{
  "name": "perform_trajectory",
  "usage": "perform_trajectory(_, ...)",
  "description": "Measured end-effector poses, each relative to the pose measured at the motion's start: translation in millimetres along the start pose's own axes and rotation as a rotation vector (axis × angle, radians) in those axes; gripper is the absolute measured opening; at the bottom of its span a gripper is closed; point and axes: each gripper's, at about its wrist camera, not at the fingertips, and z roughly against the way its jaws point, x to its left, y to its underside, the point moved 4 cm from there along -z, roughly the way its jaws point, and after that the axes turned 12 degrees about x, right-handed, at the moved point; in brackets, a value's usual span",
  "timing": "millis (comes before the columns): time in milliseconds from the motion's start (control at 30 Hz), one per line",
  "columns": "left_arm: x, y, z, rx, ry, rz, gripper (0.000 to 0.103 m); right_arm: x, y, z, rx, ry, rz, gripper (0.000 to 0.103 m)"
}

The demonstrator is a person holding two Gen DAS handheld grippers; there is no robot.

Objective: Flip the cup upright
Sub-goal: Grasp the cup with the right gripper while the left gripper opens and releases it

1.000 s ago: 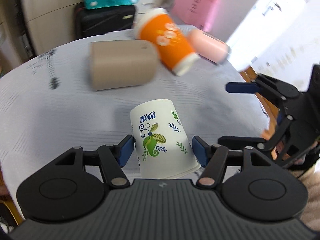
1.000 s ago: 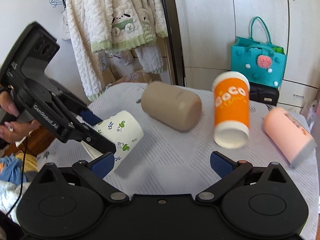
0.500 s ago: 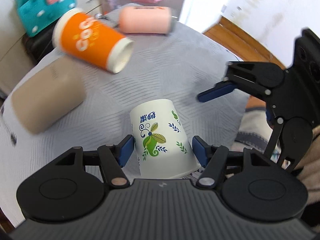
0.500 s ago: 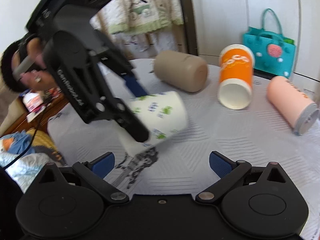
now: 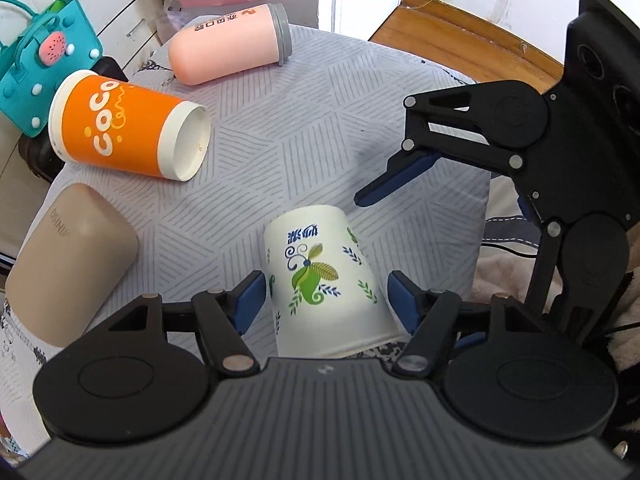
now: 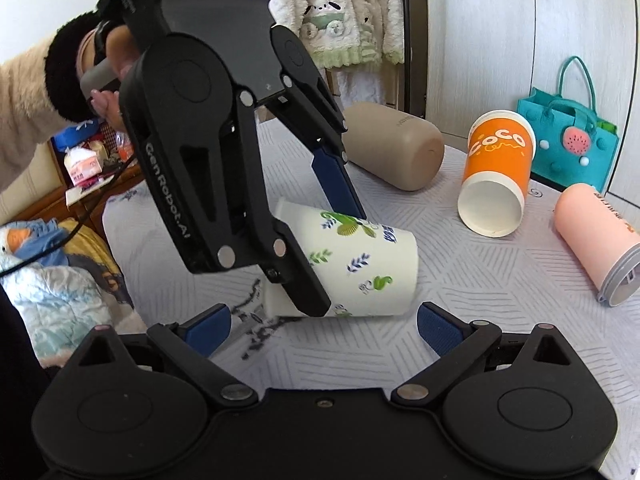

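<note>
A white paper cup [image 5: 324,276] with green leaf print sits between the blue pads of my left gripper [image 5: 326,300], which is shut on it near its rim. In the right wrist view the cup [image 6: 360,268] is held on its side, tilted, just above the table, its base toward the right. My right gripper [image 6: 324,326] is open and empty, just in front of the cup; it also shows in the left wrist view [image 5: 404,172] to the cup's right.
An orange cup [image 5: 124,128], a pink tumbler [image 5: 228,52] and a tan tumbler [image 5: 68,260] lie on their sides on the grey patterned tablecloth [image 5: 320,120]. A teal bag [image 6: 568,140] stands behind. The table edge [image 5: 486,208] is near, on the right.
My left gripper has swung round with the white cup, lifting and tipping it onto its side. My right gripper has come closer to the cup and stays open.
</note>
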Motion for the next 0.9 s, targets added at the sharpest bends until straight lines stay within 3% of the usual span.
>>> perform_trajectory(200, -0.4, 7.1, 11.8, -0.061, 0.006, 0.025, 0.075, -4.0, 7.6, 8.2, 0.055, 0.095, 0.152, 0.101)
perform_trajectory(367, -0.9, 25.4, 31.2, -0.163, -0.008, 0.127, 0.077, -3.5, 2.8, 13.4, 0.109, 0.238, 0.478, 0.101)
perform_trajectory(467, 1.4, 43.1, 44.9, -0.244, 0.008, 0.234, 0.078, -1.2, -3.6, 13.9, 0.132, 0.280, 0.698, 0.101)
perform_trajectory(667, -0.6, 82.2, 63.1, -0.377, -0.009, 0.419, 0.078, 5.8, -20.3, 19.8, 0.124, 0.206, 0.956, 0.101)
perform_trajectory(800, -3.5, 100.1, 60.9, -0.419, 0.032, 0.510, 0.078, 9.0, -34.2, 12.6, 0.138, 0.177, 1.022, 0.100)
perform_trajectory(900, -11.0, 106.0, 56.8, -0.434, 0.022, 0.520, 0.078, 16.4, -40.4, 4.1, 0.147, 0.139, 1.054, 0.100)
